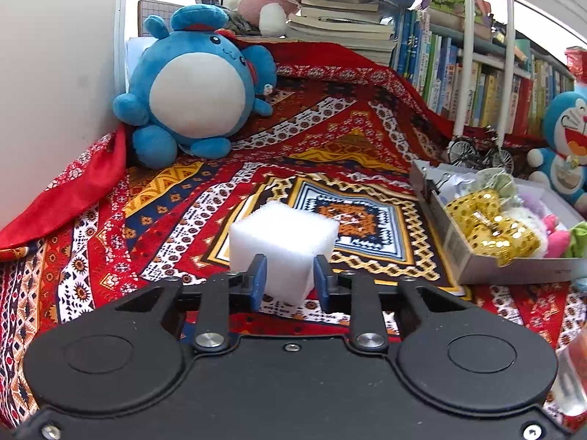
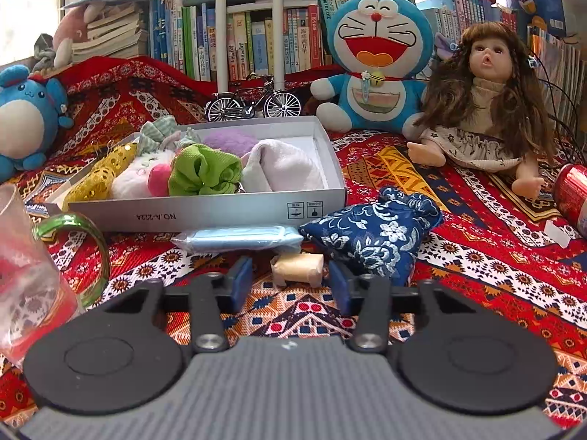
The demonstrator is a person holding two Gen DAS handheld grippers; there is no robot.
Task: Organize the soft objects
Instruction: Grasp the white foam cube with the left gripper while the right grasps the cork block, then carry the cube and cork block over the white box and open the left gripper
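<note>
My left gripper point(image 1: 288, 275) is shut on a white foam cube point(image 1: 282, 245), with both blue pads pressed on its sides, above the patterned cloth. The grey box point(image 2: 205, 211) holds several soft items: a gold sequin bow point(image 2: 101, 172), a green scrunchie point(image 2: 203, 172), a white cloth point(image 2: 282, 167). It also shows at the right in the left wrist view point(image 1: 513, 271). My right gripper point(image 2: 290, 282) is open and empty; a small beige wrapped piece point(image 2: 297, 267) lies between its fingertips. A light blue packet point(image 2: 238, 238) and a blue floral pouch point(image 2: 374, 231) lie just in front of the box.
A blue round plush point(image 1: 194, 84) sits at the back left. A Doraemon plush point(image 2: 374, 58) and a doll point(image 2: 484, 99) sit at the back right. A model bicycle point(image 2: 253, 104) stands behind the box. A glass cup point(image 2: 25, 275) is at the left, a red can point(image 2: 572, 194) at the right.
</note>
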